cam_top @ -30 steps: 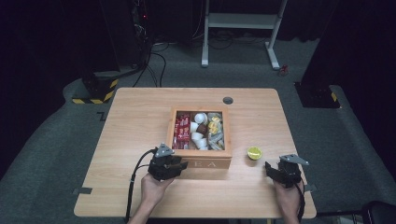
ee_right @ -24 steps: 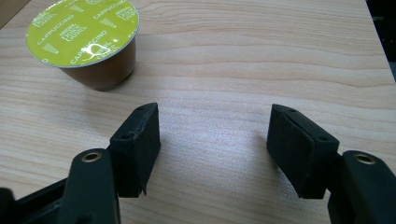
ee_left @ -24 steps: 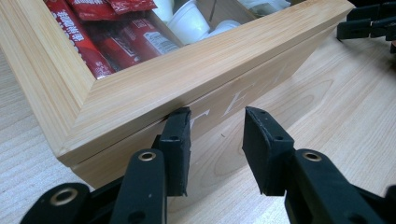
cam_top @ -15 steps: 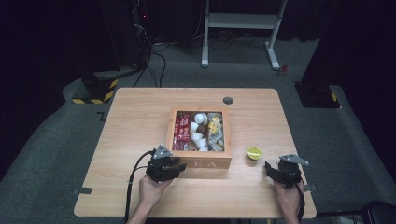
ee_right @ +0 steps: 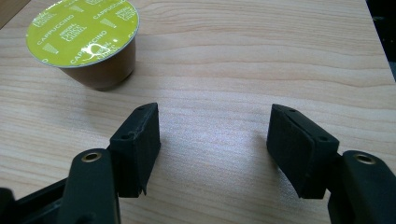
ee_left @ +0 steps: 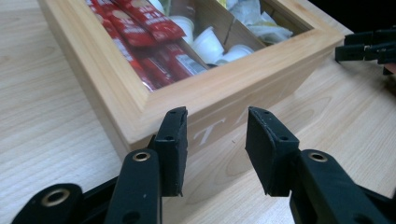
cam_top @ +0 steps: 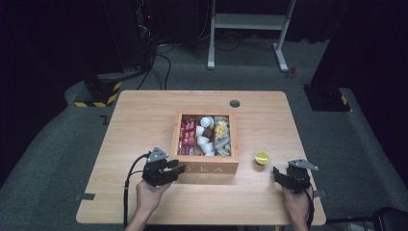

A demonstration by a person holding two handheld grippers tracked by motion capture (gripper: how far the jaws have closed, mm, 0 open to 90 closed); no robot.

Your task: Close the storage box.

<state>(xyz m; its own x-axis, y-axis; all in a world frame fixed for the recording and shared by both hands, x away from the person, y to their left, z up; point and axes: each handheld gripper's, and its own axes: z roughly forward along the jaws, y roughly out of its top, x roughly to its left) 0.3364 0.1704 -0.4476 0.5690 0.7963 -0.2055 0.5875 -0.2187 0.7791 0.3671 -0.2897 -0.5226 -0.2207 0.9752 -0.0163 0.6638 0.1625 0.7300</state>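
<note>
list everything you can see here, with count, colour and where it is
wooden box: 1, light wood, lettered front, middle of the table, open top
red sachets: several, red, left compartment of the box
small white cups: several, white, middle compartment
pale packets: several, yellowish and white, right compartment
coffee capsule: 1, green lid, brown body, on the table right of the box
table: 1, light wood, with a dark round hole near the far edge
white frame: 1, on the floor behind the table
left gripper: 1, black, jaws open at the box's front
right gripper: 1, black, jaws open, short of the capsule
</note>
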